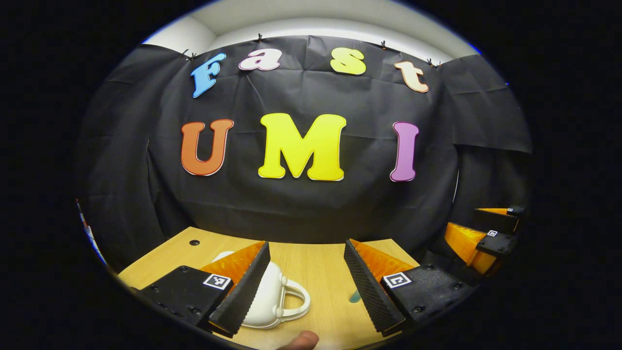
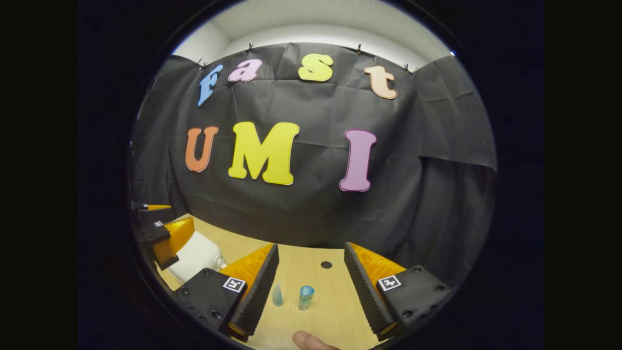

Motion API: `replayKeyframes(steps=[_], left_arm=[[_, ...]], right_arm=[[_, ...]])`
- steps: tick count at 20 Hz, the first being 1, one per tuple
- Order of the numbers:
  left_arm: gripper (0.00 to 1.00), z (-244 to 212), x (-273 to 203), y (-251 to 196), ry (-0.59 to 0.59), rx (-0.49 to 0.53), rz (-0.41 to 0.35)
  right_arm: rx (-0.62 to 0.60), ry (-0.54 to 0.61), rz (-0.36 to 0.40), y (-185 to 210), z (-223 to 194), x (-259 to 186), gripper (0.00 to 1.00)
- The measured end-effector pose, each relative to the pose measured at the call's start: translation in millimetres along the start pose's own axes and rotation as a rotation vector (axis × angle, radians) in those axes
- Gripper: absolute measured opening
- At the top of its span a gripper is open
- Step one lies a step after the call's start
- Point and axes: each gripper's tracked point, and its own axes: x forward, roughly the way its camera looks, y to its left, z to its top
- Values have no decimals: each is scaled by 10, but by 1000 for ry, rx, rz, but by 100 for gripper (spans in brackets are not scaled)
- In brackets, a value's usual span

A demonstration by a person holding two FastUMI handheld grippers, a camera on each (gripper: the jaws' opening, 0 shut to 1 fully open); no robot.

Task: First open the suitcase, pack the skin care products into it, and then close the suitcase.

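Left tool (image 1: 307, 272) spread, empty, above the tabletop (image 1: 316, 272); closed white suitcase (image 1: 272, 301) lies behind its left finger. Right tool (image 2: 311, 274) spread, empty; two small skin care bottles (image 2: 305, 297) stand upright between its fingers, untouched.

Left tongs (image 1: 307, 267) and right tongs (image 2: 311, 267) level, jaws spread wide.

1 white suitcase (image 1: 269, 296), 2 skincare bottles (image 2: 306, 297) (image 2: 277, 294), 2 grippers (image 1: 306, 287) (image 2: 311, 287)
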Motion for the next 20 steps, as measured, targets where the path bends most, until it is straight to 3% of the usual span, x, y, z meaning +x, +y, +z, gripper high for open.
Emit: replayKeyframes(steps=[11,20], left_arm=[[98,-315,220,59,45,38,6],[98,-1603,522,140,165,437,-22]], right_arm=[[-18,24,-5,-114,-114,162,80],[-27,116,-103,-597,-568,148,80]])
